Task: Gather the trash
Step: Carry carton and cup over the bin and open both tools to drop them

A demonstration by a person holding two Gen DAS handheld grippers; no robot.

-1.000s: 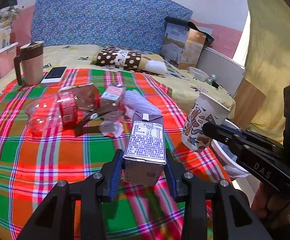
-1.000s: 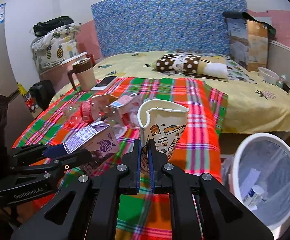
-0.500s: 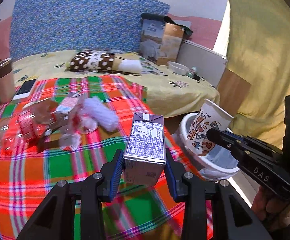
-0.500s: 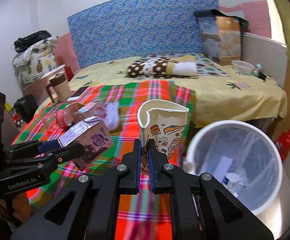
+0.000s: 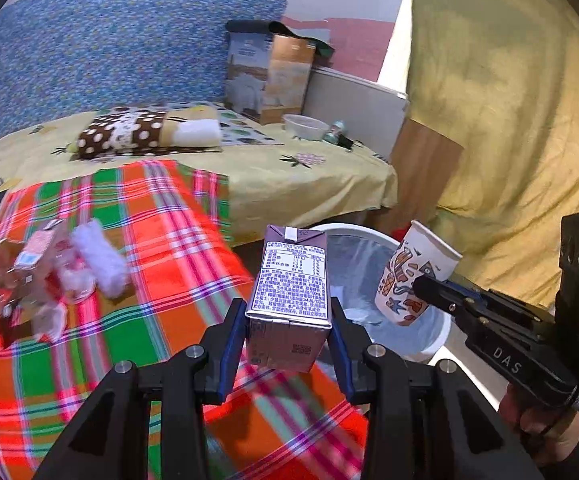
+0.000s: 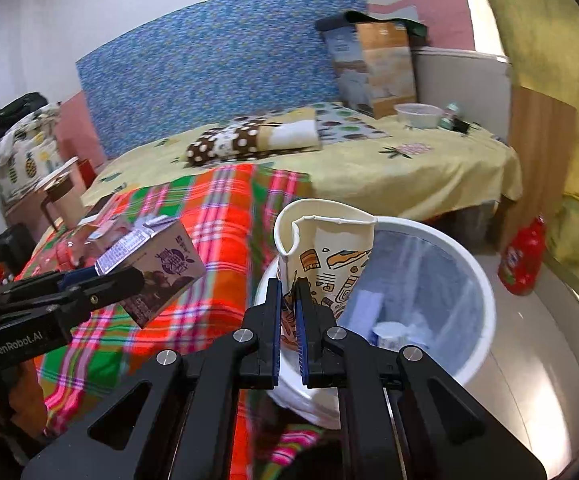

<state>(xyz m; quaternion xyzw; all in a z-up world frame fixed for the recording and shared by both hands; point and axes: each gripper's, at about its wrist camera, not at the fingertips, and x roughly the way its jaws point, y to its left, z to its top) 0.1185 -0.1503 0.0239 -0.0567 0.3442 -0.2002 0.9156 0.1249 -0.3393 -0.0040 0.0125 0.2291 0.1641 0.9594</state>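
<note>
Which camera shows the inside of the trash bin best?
The right wrist view: the trash bin lies open below, its liner and some trash visible. In the left wrist view the carton and paper cup hide most of it.

Purple carton [image 5: 289, 292], white bin [image 6: 477, 280], blue-speckled headboard [image 5: 109, 52] — and an orange-green plaid cloth [image 5: 161, 240].

The right gripper [image 5: 421, 290] carries "DAS" in white on its body. The left gripper [image 6: 129, 280] reads "GenRobot.AI". The print on the carton [image 5: 291, 288] is too small to read.
</note>
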